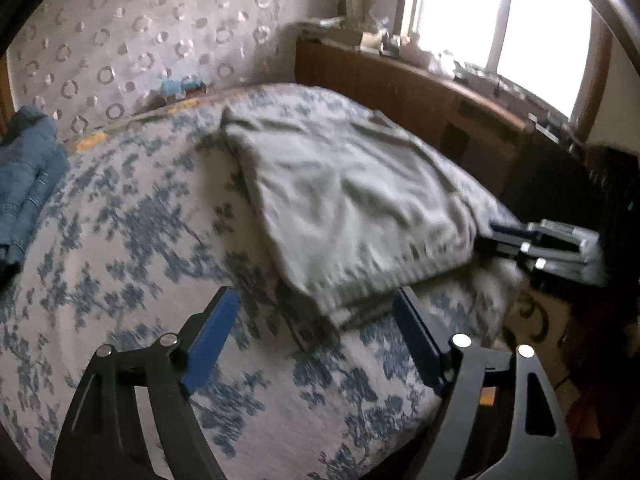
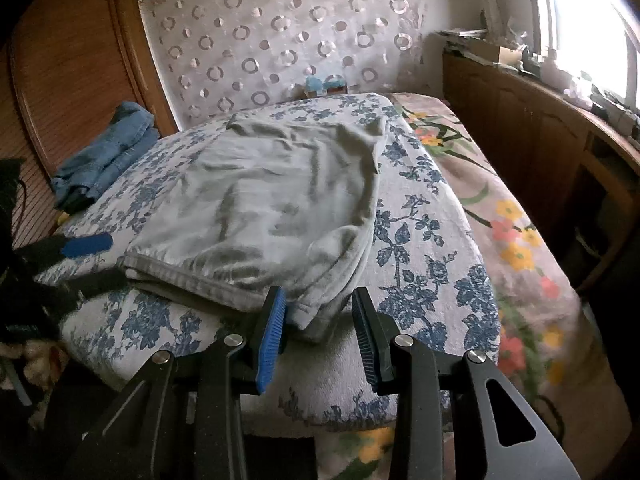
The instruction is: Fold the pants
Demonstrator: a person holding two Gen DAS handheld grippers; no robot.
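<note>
Pale grey-green cotton pants [image 2: 264,208], already doubled over, lie on a blue-and-white floral bed cover [image 2: 424,240] just ahead of both grippers. The right gripper [image 2: 318,332] has its fingers spread wide around the near corner; the left gripper [image 1: 316,336] gapes wide just short of the hem. Next likely: pinch both corners and fold away

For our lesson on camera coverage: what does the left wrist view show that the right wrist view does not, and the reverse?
Only the left wrist view shows the left hand-held gripper head-on, jaws open, and the right hand-held gripper's body at the bed edge. Only the right wrist view shows the bright floral blanket, the wooden wardrobe and the right hand-held gripper open around a corner of the pants. Both show the grey pants, blue-patterned cover, folded jeans and window.
</note>
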